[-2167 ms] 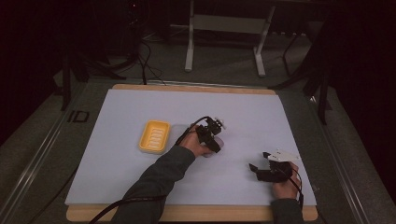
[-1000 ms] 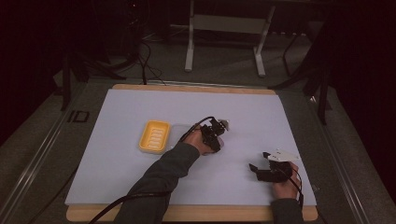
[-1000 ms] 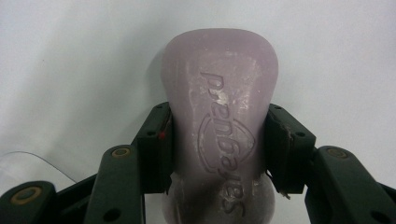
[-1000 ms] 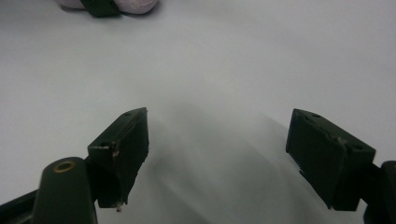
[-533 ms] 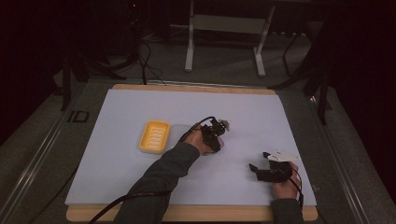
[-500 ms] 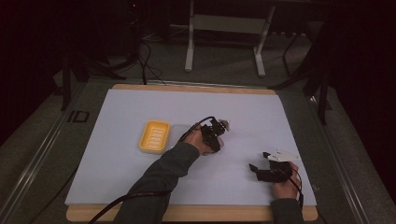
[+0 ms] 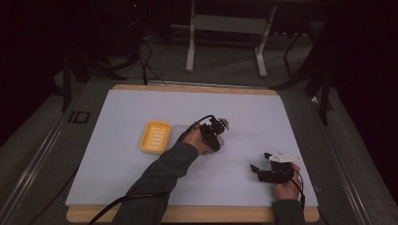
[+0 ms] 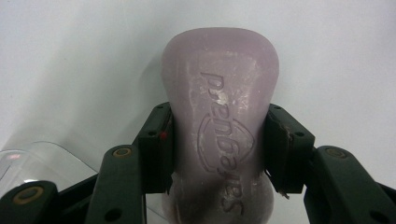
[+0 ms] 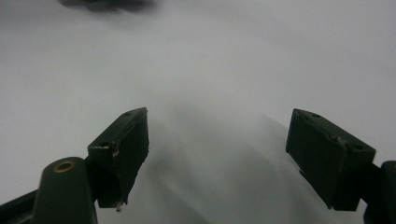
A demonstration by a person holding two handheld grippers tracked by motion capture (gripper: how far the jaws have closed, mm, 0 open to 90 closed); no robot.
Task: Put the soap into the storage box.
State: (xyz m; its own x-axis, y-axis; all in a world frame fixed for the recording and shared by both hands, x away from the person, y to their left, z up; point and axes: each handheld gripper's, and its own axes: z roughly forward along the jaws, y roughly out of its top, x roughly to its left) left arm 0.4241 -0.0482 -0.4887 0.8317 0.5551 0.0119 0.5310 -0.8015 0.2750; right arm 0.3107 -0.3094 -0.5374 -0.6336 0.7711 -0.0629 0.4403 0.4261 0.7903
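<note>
High view: your yellow soap dish (image 7: pixel 155 137) sits empty on the white tabletop (image 7: pixel 141 108), just left of your left tool (image 7: pixel 217 133). That tool clamps the lilac soap bar (image 8: pixel 222 126), whose near end is cut off; your right tool (image 9: pixel 217 149) gapes wide, holding nothing.

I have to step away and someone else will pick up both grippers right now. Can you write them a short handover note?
Left gripper: shut on the pale purple soap bar, pads on its narrow waist, just right of the yellow soap dish.
Right gripper: open, nothing between the jaws, resting near the front right of the white table sheet.
Done: the soap is gripped.
Left: the dish is empty, so the soap probably still has to be moved over and set in it, then released.
</note>
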